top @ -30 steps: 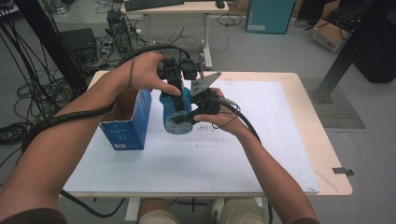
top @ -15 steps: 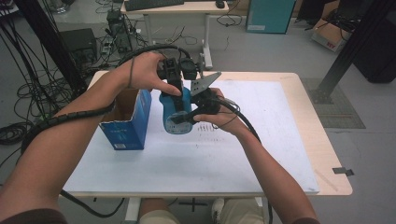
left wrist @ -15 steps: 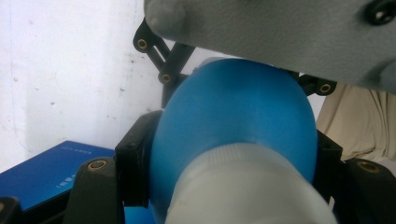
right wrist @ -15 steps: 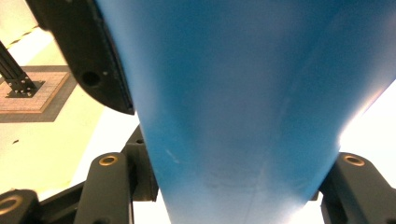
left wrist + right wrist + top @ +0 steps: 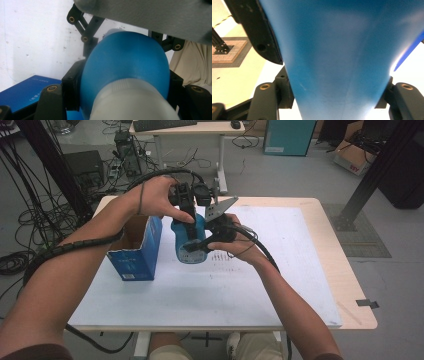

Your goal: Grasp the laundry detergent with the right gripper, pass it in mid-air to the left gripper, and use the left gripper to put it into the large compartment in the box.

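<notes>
The table (image 5: 320,285) carries a white sheet (image 5: 280,270) over most of its top, with bare wood showing along the right and far edges. On the sheet's left part stands an open blue box (image 5: 142,255), its open top facing up and its printed side turned towards the person.

Just right of the box, a blue bottle (image 5: 190,240) is held in the air above the sheet between both hands. It looks roughly upright in the high view, with its label end low and towards the person. In the left gripper view the bottle's rounded blue shoulder (image 5: 125,67) swells above a pale ribbed cap or neck that sits nearest the camera, and a corner of the box (image 5: 27,90) lies below at the left.

The left gripper (image 5: 187,202) comes in from the far left side and is clamped on the bottle's upper part; its jaws press the blue body from both sides, as the left gripper view shows.

The right gripper (image 5: 212,232), with its grey plate on top, meets the bottle from the right, lower down. In the right gripper view the blue body (image 5: 337,57) runs up between the two jaws, which flank it closely. These jaws have just been opening with the bottle between them; whether the pads press on it at this moment I cannot tell.
</notes>
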The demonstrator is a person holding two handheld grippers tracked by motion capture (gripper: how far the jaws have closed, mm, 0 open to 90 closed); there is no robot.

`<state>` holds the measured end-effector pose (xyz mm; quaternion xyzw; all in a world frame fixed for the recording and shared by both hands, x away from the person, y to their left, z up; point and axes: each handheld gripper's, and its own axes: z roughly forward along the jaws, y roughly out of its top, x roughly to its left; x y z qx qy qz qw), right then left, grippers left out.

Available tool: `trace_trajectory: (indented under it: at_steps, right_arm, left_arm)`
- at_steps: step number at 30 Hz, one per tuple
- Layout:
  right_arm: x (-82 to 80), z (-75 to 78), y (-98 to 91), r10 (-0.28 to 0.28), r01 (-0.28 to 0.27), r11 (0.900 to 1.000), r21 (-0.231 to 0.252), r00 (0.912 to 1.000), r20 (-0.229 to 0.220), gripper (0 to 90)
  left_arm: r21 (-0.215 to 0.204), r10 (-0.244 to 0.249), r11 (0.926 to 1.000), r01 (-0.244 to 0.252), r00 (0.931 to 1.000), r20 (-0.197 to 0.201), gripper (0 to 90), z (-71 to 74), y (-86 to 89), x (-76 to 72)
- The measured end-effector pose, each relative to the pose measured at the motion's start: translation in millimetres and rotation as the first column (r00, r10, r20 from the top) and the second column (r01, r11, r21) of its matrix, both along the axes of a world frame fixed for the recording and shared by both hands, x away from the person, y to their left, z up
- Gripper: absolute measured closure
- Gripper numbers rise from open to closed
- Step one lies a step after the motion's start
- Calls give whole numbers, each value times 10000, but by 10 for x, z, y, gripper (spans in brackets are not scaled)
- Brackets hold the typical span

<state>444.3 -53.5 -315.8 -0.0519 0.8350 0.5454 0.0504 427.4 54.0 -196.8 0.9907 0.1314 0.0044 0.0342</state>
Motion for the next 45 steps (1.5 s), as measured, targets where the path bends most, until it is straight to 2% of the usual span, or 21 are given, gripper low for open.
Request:
trace_trajectory:
  at_steps: [2,3,7,9,12,14,20,23,25,27,29,32,33,35,36,39,40,41,42,44,45]
  right_arm:
    - [-17,2,-16,-195,194,9997,-118,9998,-92,308]
    - [-94,4,-50,-735,674,9959,-598,9916,-1062,294]
    - [-114,16,-107,-1000,926,9926,-783,9903,-966,233]
    - [-120,14,-136,-1117,1027,9904,-922,9888,-989,169]
    - [-134,-7,-179,-1788,1658,9824,-858,9679,-1767,43]
    - [-157,-7,-220,-2152,2007,9739,-1058,9650,-1497,22]
    - [-246,-22,-378,-2608,2367,9593,-1540,9518,-1612,25]
    - [-277,-39,-505,-2840,2571,9481,-1872,9494,-1341,24]
    - [-293,-48,-599,-3068,2769,9404,-1977,9413,-1408,27]
    - [-314,-54,-690,-3401,3064,9292,-2065,9277,-1537,28]
    - [-333,-52,-787,-3562,3217,9214,-2181,9234,-1428,30]
    - [-373,-37,-943,-3910,3528,9047,-2389,9102,-1364,32]
    - [-376,-33,-997,-3945,3535,9009,-2519,9088,-1358,34]
    - [-401,-17,-1108,-4190,3695,8880,-2739,8955,-1503,34]
    - [-409,-7,-1145,-4228,3716,8850,-2806,8938,-1497,35]
    - [-444,51,-1287,-4609,4078,8608,-3046,8784,-1266,36]
    - [-443,75,-1335,-4606,4090,8593,-3071,8799,-1168,36]
    - [-451,101,-1374,-4737,4217,8519,-3106,8733,-1138,36]
    - [-463,131,-1412,-4825,4303,8444,-3190,8697,-1040,36]
    - [-476,182,-1470,-4920,4406,8350,-3295,8660,-889,39]
    - [-478,214,-1511,-4921,4418,8317,-3363,8671,-779,39]
  left_arm:
    - [30,0,10000,0,10000,-14,357,0,-4,2]
    - [30,4,10000,-4,10000,-10,358,1,-5,2]
    - [67,20,10000,-21,10000,33,357,27,9,15]
    - [-182,470,9987,-467,9988,142,357,26,11,-7]
    - [35,410,9991,-411,9990,161,357,64,31,15]
    - [43,598,9982,-598,9982,15,357,85,50,23]
    - [111,1276,9917,-1279,9916,200,358,172,120,42]
    - [214,1753,9841,-1761,9840,325,358,240,178,68]
    - [227,2162,9759,-2171,9756,381,358,296,209,77]
    - [638,2160,9738,-2184,9755,427,359,390,256,118]
    - [630,2523,9648,-2554,9662,530,359,478,298,127]
    - [655,3190,9441,-3232,9454,669,359,625,380,159]
    - [647,3435,9352,-3481,9364,721,359,677,406,165]
    - [625,3987,9125,-4043,9131,850,359,776,458,181]
    - [584,4285,8988,-4344,8988,922,359,824,486,190]
    - [501,5036,8573,-5123,8549,1246,359,976,584,220]
    - [433,5311,8403,-5404,8367,1337,359,1022,618,227]
    - [408,5581,8220,-5680,8178,1405,359,1074,655,235]
    - [401,5766,8086,-5870,8041,1447,359,1125,697,244]
    - [319,6286,7688,-6387,7639,1458,359,1235,806,261]
    - [292,6444,7556,-6544,7506,1463,359,1267,837,260]
